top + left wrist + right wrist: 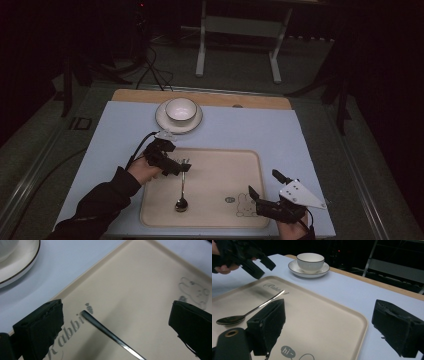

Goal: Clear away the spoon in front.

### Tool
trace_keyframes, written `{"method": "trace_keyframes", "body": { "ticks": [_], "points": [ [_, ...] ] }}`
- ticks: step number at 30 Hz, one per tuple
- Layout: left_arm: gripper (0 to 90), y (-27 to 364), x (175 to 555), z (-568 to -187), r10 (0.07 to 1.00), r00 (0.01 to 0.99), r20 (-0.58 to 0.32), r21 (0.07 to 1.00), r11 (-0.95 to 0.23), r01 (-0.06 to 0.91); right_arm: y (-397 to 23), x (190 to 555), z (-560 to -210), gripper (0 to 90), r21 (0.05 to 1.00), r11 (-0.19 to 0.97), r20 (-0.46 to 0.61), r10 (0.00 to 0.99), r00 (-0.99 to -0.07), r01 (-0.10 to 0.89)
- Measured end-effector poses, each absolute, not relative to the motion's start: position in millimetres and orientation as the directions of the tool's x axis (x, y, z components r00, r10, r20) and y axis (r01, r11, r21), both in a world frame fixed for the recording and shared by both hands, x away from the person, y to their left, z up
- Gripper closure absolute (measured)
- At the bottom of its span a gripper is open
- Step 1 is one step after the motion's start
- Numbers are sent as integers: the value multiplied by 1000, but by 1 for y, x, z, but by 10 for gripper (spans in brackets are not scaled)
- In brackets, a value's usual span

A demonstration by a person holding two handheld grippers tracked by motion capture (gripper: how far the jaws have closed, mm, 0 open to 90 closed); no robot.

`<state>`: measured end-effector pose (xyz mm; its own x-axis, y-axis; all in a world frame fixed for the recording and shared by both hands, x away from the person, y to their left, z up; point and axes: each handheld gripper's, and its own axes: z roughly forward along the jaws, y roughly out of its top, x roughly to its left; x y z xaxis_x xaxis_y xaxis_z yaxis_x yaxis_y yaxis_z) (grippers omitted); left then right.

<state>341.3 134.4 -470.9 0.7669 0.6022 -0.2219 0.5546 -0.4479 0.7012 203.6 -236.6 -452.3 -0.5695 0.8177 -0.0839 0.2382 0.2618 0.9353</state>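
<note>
— Where's the spoon (182, 189)?
— On the tray (220, 165), left tongs (181, 167) apart above its handle; their view shows "Rabbit" lettering (66, 332).
— Right tongs (263, 186)?
— Apart, at the tray's right edge.

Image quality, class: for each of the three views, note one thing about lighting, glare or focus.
High view: dim, the room beyond the pale blue table nearly black. Left gripper view: the shiny metal spoon handle glints, the black left gripper blurred close up. Right gripper view: the spoon bowl mirrors light, the beige plastic tray evenly lit.
</note>
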Motion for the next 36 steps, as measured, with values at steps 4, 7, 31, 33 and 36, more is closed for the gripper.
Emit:
{"method": "trace_keyframes", "body": {
  "ticks": [4, 7, 31, 33, 36],
  "points": [
    [3, 138, 335, -463, 593, 777, -214, 726, -436, 532, -237, 204, -453, 116, 935, 258, -80, 820, -567, 242],
    [4, 141, 328, -455, 577, 788, -216, 747, -421, 514, -238, 206, -453, 116, 935, 254, -74, 821, -566, 246],
    [3, 149, 274, -452, 495, 850, -177, 825, -396, 402, -238, 205, -453, 116, 934, 254, -71, 818, -570, 249],
    [3, 151, 272, -456, 498, 852, -164, 827, -402, 394, -237, 206, -453, 116, 933, 258, -71, 816, -573, 251],
    [3, 153, 271, -462, 500, 849, -171, 816, -411, 406, -237, 205, -454, 116, 933, 258, -72, 817, -572, 250]
  ]
}}
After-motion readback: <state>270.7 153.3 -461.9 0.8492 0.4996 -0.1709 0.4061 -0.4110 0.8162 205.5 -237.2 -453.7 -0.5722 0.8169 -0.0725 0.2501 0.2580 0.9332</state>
